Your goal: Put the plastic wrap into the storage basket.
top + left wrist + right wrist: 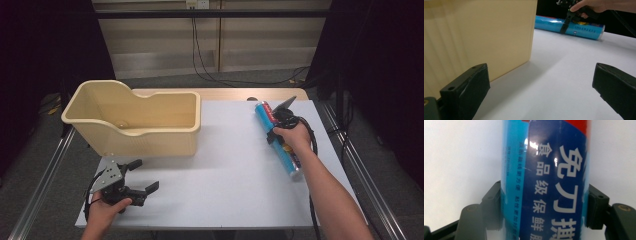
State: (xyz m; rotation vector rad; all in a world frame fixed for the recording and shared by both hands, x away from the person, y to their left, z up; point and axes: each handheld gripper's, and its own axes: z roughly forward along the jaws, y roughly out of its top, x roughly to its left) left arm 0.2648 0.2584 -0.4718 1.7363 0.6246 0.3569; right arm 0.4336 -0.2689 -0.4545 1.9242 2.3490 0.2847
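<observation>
Blue tube in the right claw, bin across the table

The tall cream plastic bin [135, 120] stands far left on the white tabletop [225, 170], well apart from the long blue printed cylindrical tube [280, 140] lying at the right, its long axis running away from the person. The right gripper [278, 125] is clamped across its middle; the left gripper [142, 176], wide open, rests beside the bin.

The high view is dim at its edges: the surroundings fall to near black, while the white table [230, 170] is evenly lit from above. The beige bin [135, 120] casts a soft shadow on its near side. In the right gripper view, small glare spots sit on the glossy blue tube [549, 177], whose near print blurs. The left gripper view's near jaws are soft.
</observation>
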